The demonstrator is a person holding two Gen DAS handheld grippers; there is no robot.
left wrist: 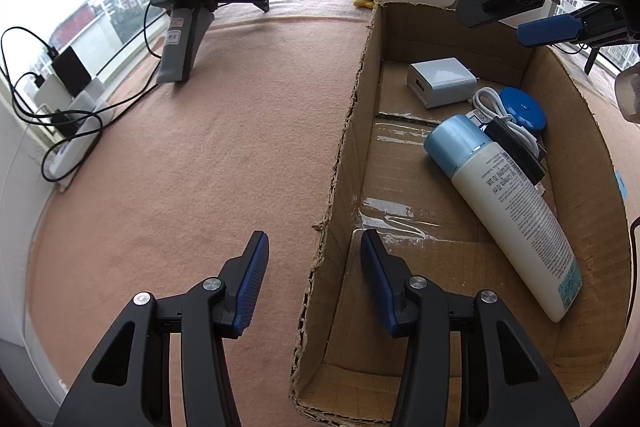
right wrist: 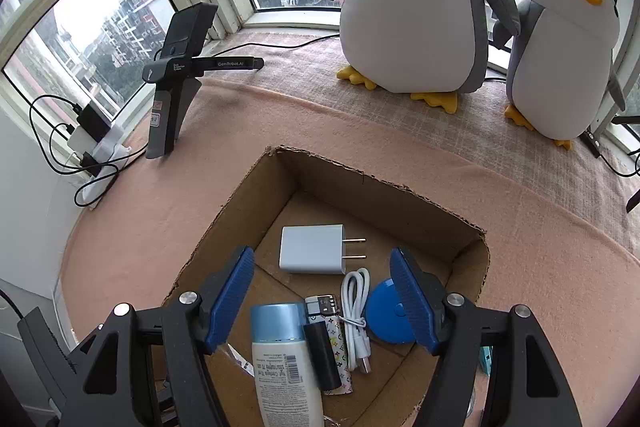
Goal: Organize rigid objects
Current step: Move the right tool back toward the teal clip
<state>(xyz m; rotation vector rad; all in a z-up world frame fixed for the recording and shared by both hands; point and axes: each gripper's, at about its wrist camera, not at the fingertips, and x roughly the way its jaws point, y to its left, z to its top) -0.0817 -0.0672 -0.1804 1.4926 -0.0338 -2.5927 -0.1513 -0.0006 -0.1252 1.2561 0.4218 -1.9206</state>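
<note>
Both claws gape wide and hold nothing. Left claw (left wrist: 315,277) straddles the near-left wall of the cardboard box (left wrist: 352,131); right claw (right wrist: 322,297) hovers over the box's inside. On the box floor lie a white charger (right wrist: 312,249), a white cable (right wrist: 356,311), a blue round case (right wrist: 386,311), a black stick (right wrist: 322,355) and a lotion bottle (right wrist: 286,363), bunched toward the right wall.

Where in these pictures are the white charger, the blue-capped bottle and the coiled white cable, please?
white charger (right wrist: 312,249): right wrist view, on its flat top face.
blue-capped bottle (left wrist: 516,203): left wrist view, on the printed body.
coiled white cable (right wrist: 354,301): right wrist view, on the looped strands.
</note>
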